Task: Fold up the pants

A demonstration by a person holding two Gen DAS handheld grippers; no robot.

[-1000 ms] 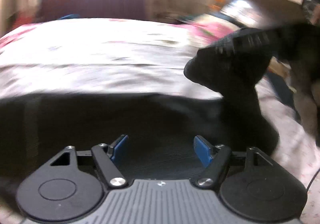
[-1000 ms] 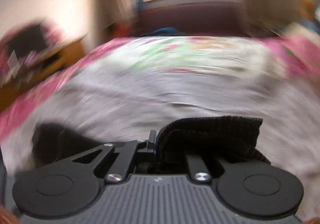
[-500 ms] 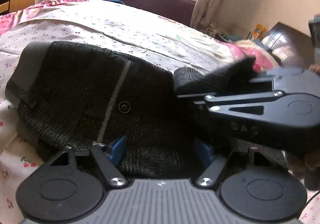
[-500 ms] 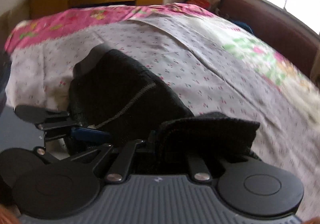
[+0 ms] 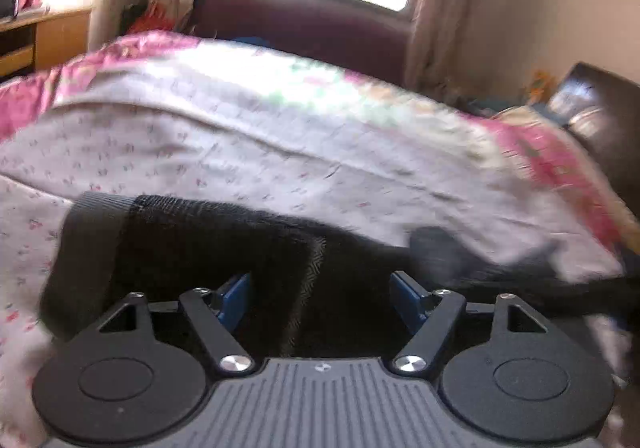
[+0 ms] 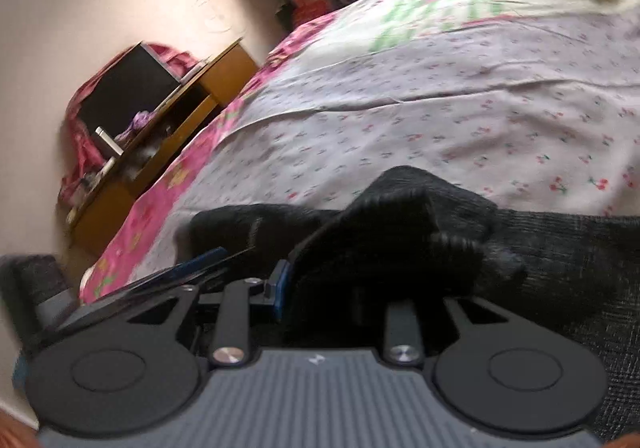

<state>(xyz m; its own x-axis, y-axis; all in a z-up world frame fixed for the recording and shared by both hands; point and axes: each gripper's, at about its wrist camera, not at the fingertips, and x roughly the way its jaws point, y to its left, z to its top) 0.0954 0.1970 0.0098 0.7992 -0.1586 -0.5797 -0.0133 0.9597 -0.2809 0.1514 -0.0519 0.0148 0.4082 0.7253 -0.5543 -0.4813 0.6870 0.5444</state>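
The black pants (image 5: 200, 244) lie on the bed with a grey waistband at the left. My left gripper (image 5: 320, 296) is open and empty, its blue fingertips (image 5: 234, 294) just above the dark cloth. My right gripper (image 6: 320, 284) is shut on a bunched fold of the black pants (image 6: 408, 232), low over the rest of the fabric (image 6: 568, 268). Only its left blue fingertip (image 6: 280, 284) shows; the other is buried in cloth. The left gripper also shows at the lower left of the right wrist view (image 6: 160, 280), close beside the right one.
The bed sheet (image 6: 460, 120) is white with small cherries and a pink floral border. A wooden desk (image 6: 168, 116) with a dark monitor stands left of the bed. A dark maroon headboard (image 5: 312, 24) sits under the window. A dark cabinet (image 5: 600, 104) stands at the right.
My right gripper has carried the held fold across and lowered it onto the pants. My left gripper stayed open over the cloth and swung its view up toward the headboard.
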